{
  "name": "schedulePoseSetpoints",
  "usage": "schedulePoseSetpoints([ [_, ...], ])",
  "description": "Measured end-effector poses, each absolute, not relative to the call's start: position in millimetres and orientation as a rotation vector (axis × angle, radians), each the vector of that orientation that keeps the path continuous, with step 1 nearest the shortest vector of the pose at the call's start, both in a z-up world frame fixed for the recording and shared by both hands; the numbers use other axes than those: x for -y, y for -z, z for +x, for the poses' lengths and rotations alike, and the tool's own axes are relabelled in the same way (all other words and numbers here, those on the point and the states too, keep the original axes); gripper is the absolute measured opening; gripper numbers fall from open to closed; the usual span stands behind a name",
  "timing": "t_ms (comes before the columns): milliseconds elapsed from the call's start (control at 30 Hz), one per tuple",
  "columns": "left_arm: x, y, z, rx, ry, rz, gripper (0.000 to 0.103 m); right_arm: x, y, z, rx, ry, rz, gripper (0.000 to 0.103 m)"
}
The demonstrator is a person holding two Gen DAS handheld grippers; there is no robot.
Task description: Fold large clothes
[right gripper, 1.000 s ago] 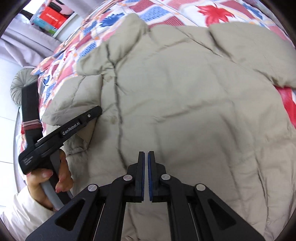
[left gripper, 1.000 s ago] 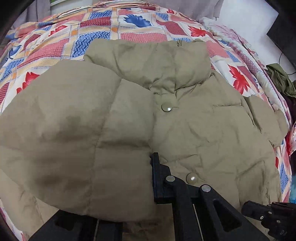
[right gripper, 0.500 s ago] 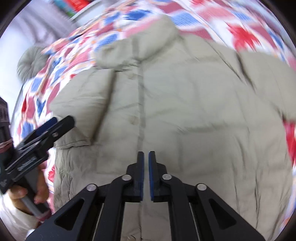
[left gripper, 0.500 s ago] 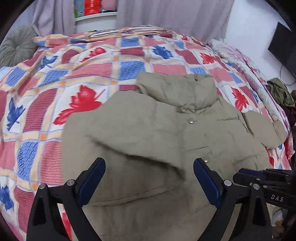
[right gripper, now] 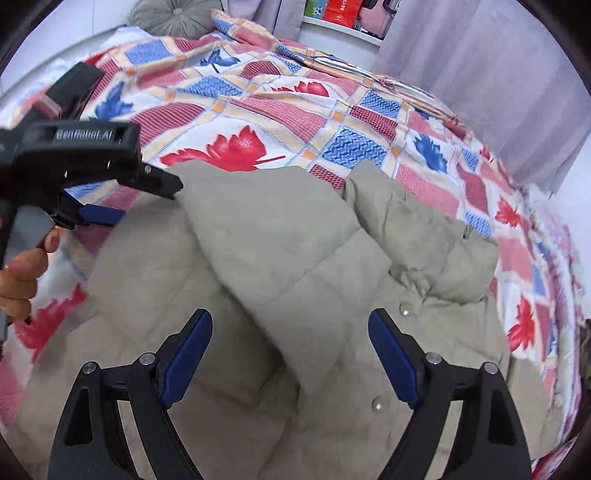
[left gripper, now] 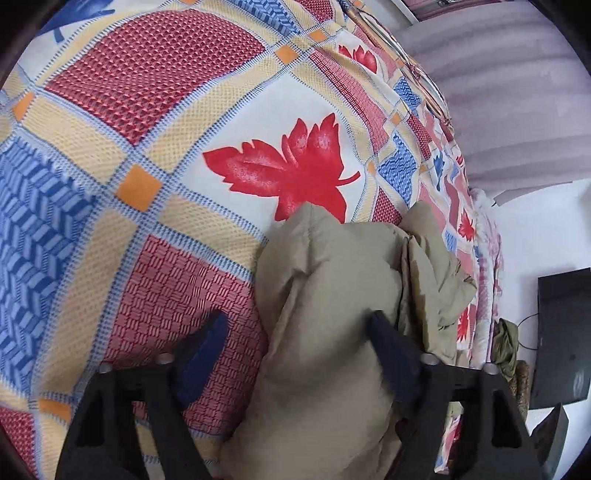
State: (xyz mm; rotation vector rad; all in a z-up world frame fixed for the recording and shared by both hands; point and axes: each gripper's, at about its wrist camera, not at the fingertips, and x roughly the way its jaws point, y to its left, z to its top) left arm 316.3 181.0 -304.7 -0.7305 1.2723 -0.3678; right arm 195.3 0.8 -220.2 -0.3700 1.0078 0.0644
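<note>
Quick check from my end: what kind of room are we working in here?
Most likely a bedroom: the puffer jacket lies on a bed under a patchwork leaf-print quilt, with a round tufted cushion at its head and grey curtains behind.

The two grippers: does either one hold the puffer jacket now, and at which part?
Neither. The right gripper is opening above the khaki puffer jacket; the left gripper is closing, pads not pressing.

A bed (right gripper: 369, 107) under a leaf-patterned patchwork quilt (left gripper: 155, 155) carries the khaki puffer jacket (right gripper: 295, 258).
</note>
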Motion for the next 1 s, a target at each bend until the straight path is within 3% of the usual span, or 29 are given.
schedulePoseSetpoints([
  [33, -174.6, 303.4, 319.6, -1.265, 0.387, -0.729, 0.027, -1.8, 222.4, 200.3, -1.002, -0.037, -0.385, 0.088],
  [67, -166.8, 297.5, 320.5, -1.255, 0.383, -0.686, 0.022, 0.2, 222.5, 203.8, -0.99, -0.007, -0.392, 0.077],
  [100, -157.6, 287.9, 319.3, -1.229, 0.366, -0.617, 0.022, 3.9, 221.0, 204.3, -0.981, 0.014, -0.389, 0.043],
  [133, -144.2, 271.5, 314.7, -1.179, 0.361, -0.488, 0.016, 10.7, 218.5, 206.3, -0.98, 0.031, -0.364, 0.016],
  [167, -130.8, 256.8, 309.1, -1.141, 0.363, -0.376, 0.016, 20.3, 215.3, 207.3, -0.984, 0.047, -0.316, 0.004],
  [333, -83.7, 232.9, 291.5, -1.045, 0.36, 0.002, 0.016, 100.1, 200.5, 184.0, -0.948, 0.168, 0.066, 0.004],
  [500, -96.7, 259.9, 306.2, -1.115, 0.246, -0.024, 0.017, 185.0, 260.4, 163.6, -1.096, 0.222, 0.601, 0.004],
  [533, -100.7, 261.0, 304.1, -1.11, 0.23, -0.032, 0.018, 190.1, 268.8, 162.0, -1.105, 0.218, 0.633, 0.004],
  [600, -105.9, 254.8, 303.8, -1.099, 0.163, -0.011, 0.035, 194.9, 277.1, 160.7, -1.105, 0.209, 0.648, 0.004],
  [633, -108.2, 249.6, 303.3, -1.076, 0.123, 0.024, 0.05, 198.1, 279.4, 160.3, -1.104, 0.201, 0.668, 0.004],
  [667, -110.8, 244.8, 302.0, -1.057, 0.099, 0.049, 0.055, 201.4, 280.8, 159.9, -1.104, 0.195, 0.695, 0.004],
  [833, -130.3, 216.9, 285.5, -1.044, 0.129, 0.058, 0.055, 217.8, 277.5, 148.8, -1.181, 0.163, 0.82, 0.016],
  [1000, -131.8, 196.7, 250.0, -1.054, 0.226, 0.034, 0.055, 222.0, 243.0, 108.7, -1.155, 0.165, 0.737, 0.016],
])
